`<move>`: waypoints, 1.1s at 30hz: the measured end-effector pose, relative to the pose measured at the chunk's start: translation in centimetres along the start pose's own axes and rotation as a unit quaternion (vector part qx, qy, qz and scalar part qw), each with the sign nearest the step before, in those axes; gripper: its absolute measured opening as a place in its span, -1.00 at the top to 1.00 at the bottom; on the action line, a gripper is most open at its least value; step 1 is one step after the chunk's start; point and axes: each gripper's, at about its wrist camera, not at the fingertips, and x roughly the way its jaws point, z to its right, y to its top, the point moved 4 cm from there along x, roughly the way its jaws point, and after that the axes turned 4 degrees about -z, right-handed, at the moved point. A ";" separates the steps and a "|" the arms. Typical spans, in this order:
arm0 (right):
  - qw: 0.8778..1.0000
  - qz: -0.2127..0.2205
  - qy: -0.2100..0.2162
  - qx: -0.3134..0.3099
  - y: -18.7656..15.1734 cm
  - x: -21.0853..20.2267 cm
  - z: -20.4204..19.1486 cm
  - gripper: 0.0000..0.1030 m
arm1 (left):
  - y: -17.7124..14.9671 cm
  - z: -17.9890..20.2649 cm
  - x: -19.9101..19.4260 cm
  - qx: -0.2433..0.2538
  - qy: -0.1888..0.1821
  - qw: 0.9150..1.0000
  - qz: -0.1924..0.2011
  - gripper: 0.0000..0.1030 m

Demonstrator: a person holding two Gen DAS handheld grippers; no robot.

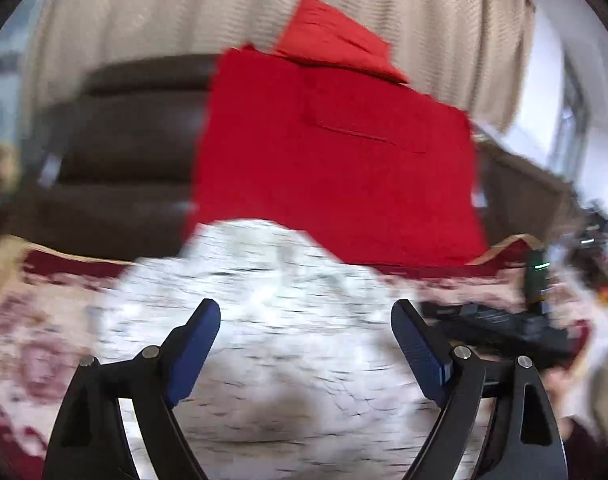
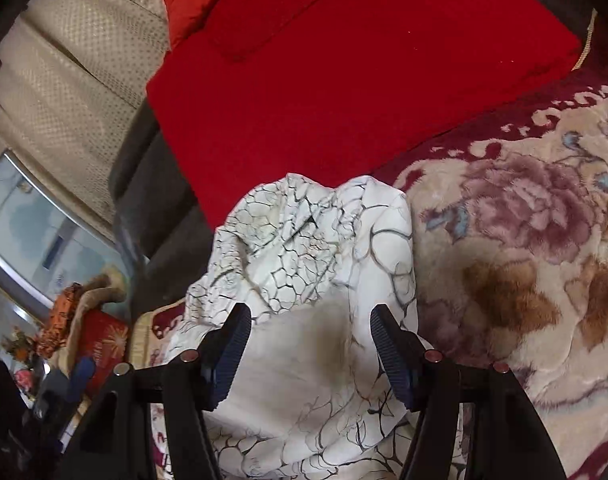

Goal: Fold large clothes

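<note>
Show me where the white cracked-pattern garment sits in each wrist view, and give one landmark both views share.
Left wrist: the white garment fills the lower centre, blurred, beyond the open left claw.
Right wrist: it lies at lower centre, running down between the right claw's fingers.
Shared landmark: the red cloth just behind the garment.

No readable text is showing in either view. A red box (image 2: 103, 344) at the left edge of the right wrist view is carrying pale lettering beside a starburst design, but the letters are too small and blurred to make out.
</note>
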 end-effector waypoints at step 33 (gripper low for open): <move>0.965 0.026 -0.155 -0.210 -3.7 6.4 -7.0 0.76 | -4.2 -11.7 0.7 -0.035 0.261 0.964 -0.046 -0.71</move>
